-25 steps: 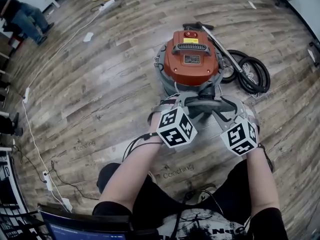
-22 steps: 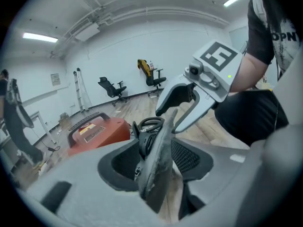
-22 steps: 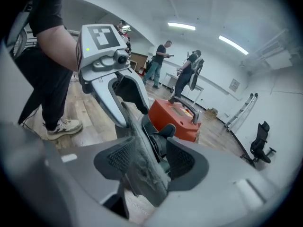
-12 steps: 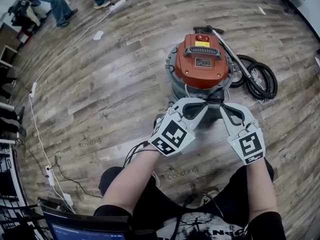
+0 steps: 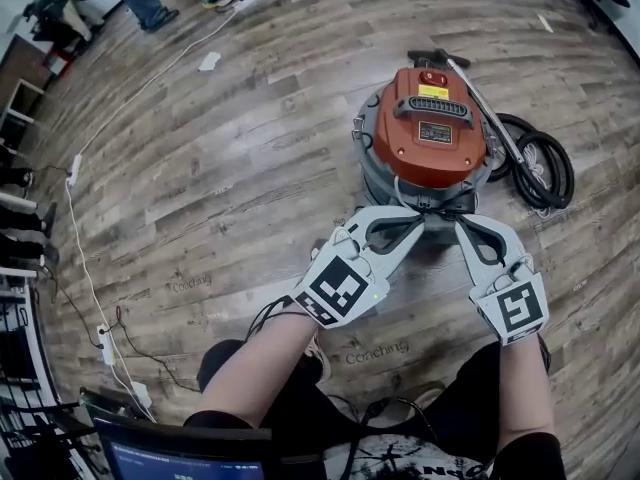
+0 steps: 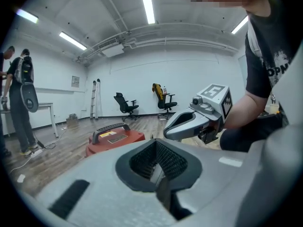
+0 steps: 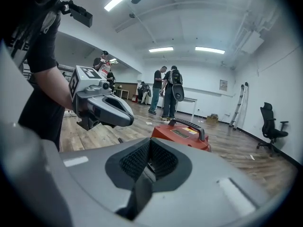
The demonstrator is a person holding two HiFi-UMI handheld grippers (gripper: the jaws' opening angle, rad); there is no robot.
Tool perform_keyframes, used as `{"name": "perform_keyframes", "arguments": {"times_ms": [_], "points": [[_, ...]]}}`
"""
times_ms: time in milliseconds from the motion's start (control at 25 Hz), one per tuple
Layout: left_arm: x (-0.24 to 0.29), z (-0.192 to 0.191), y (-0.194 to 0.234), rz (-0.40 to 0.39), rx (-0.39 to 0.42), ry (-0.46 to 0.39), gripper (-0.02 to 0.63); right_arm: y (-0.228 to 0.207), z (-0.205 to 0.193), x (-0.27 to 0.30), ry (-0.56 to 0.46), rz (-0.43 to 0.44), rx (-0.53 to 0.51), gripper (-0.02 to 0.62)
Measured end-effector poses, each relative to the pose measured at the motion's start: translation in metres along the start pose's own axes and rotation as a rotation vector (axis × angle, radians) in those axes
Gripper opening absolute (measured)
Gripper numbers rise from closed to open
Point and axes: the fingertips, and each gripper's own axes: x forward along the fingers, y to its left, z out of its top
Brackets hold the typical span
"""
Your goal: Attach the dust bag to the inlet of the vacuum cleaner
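We find the left gripper and right gripper with fingers closed on nothing; a second ago both stood wide. The vacuum cleaner sits lidded on the floor just beyond. No dust bag shows, so we judge attachment not begun.

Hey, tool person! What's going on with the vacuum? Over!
Left tool shut, empty. Right tool shut, empty. Red vacuum cleaner on floor, no dust bag in sight. Nothing in the way.
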Motion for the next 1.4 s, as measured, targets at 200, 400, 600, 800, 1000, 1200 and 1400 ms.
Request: {"name": "perform_keyframes", "arguments": {"times_ms": [200,400,600,800,1000,1200,1400], "points": [[-0.019,0.016,0.030,-0.007,-0.039,-0.068,0.003,0.004,0.015,0.016,-0.027,0.012,0.054,0.005],[-0.044,0.049,0.046,-0.062,-0.136,-0.125,0.003,0.003,0.054,0.014,-0.020,0.011,0.098,0.005],[-0.080,0.100,0.051,-0.102,-0.242,-0.108,0.003,0.007,0.129,-0.010,-0.007,0.042,0.147,0.005],[-0.128,0.178,0.047,-0.104,-0.333,-0.097,0.003,0.014,0.226,-0.042,0.003,0.101,0.236,0.005],[-0.188,0.288,0.058,-0.107,-0.369,-0.114,0.003,0.007,0.352,-0.061,0.005,0.122,0.236,0.006],[-0.258,0.395,0.097,-0.094,-0.343,-0.165,0.003,-0.007,0.478,-0.053,-0.017,0.095,0.219,0.005],[-0.308,0.466,0.131,-0.065,-0.216,-0.196,0.003,-0.008,0.554,-0.031,-0.050,0.076,0.188,0.006]]}}
